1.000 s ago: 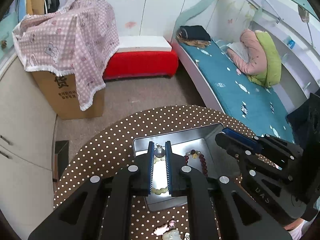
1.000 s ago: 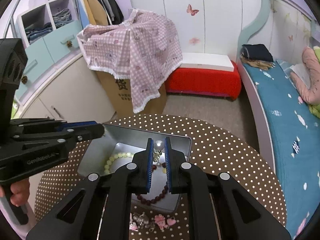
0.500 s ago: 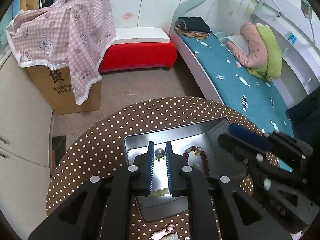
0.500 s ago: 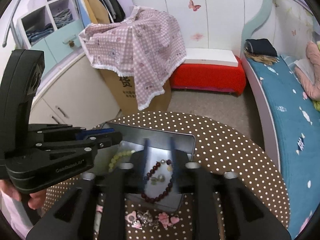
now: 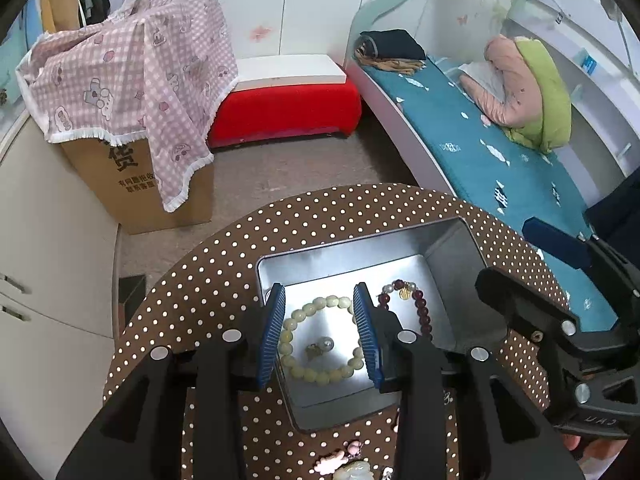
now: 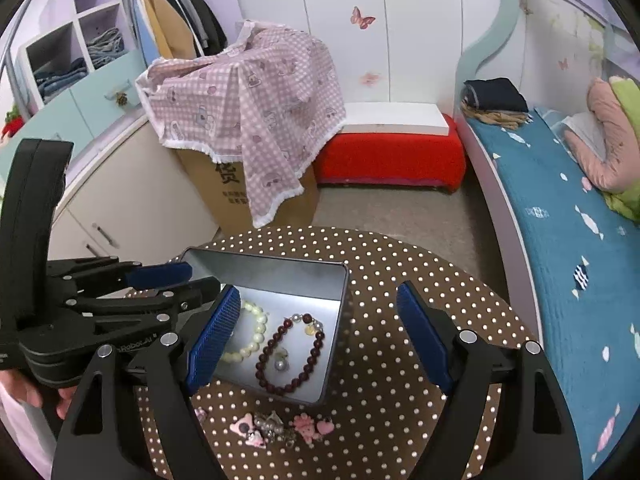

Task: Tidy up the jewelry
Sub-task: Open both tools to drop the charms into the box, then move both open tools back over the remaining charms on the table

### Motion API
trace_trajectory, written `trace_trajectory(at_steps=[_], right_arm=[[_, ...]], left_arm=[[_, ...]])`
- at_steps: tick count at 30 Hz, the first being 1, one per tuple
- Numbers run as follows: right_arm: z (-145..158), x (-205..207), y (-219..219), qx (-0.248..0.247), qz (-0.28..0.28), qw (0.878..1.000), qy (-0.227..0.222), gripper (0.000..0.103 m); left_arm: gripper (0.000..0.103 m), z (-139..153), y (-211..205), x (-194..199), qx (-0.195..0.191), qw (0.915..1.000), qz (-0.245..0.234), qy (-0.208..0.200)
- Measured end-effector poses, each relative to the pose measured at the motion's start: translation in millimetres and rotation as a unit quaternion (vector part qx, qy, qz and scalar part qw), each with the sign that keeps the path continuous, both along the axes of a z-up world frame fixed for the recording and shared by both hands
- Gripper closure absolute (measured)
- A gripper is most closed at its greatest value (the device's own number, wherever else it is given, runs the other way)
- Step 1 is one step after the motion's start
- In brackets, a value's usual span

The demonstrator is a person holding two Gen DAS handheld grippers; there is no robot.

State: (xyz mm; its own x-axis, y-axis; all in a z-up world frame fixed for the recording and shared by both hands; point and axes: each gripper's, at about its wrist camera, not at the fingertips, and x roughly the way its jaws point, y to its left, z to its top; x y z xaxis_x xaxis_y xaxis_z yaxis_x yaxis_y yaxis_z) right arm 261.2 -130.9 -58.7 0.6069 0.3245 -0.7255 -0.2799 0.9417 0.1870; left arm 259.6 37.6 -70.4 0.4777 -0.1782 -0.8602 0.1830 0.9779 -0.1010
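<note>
A silver metal tin [image 5: 444, 256] [image 6: 336, 300] sits on the round brown polka-dot table [image 5: 200, 300]. In it lie a pale green bead bracelet [image 5: 320, 344] [image 6: 250, 336], a dark red bead bracelet [image 5: 416, 308] [image 6: 296, 356] and a pearl earring [image 5: 326, 345] [image 6: 281, 365]. My left gripper [image 5: 320, 336] is open and empty above the pale bracelet. My right gripper [image 6: 320, 344] is wide open and empty above the tin's right side. Pink hair clips and small trinkets [image 6: 276, 428] [image 5: 344, 466] lie on the table in front of the tin.
A cardboard box draped in pink checked cloth [image 6: 248, 92] stands behind the table, beside a red bench [image 6: 388, 156]. A bed with a blue sheet [image 6: 560, 216] runs along the right. Cabinets [image 5: 40, 260] are at the left.
Both grippers opened and pulled back. The pearl earrings they held now lie in the tin, one inside each bracelet.
</note>
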Motion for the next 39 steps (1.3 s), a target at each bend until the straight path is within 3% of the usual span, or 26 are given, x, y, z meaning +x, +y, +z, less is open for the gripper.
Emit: trace_trajectory(at_steps=[15,17,22,31,39], right_arm=[[27.6,-51.4,-15.6,-0.005,-0.016,1.0,-0.02,0.024],[33.4,-63.5,-18.5,-0.004,-0.02,0.999,-0.028,0.02],[46.3,-89.0,-24.3,-0.007,-0.027,0.999,-0.036,0.019],[65.3,-136.1,-31.1,-0.027,-0.024,0.998,-0.052,0.017],[58.6,-162.4,-25.1,-0.032,0.003,0.998,-0.045,0.015]], left_arm=[[0.068,23.9,-2.2,-51.3,0.015,0.9996,0.004,-0.021],[0.061,29.7,-2.2,-60.6,0.023,0.9992,0.007,-0.031],[0.058,43.7,-3.3,-87.0,0.035,0.9981,0.012,-0.05],[0.041,65.8,-2.6,-132.1,0.046,0.9952,0.021,-0.084],[0.033,67.1,7.0,-161.3,0.064,0.9929,0.03,-0.095]])
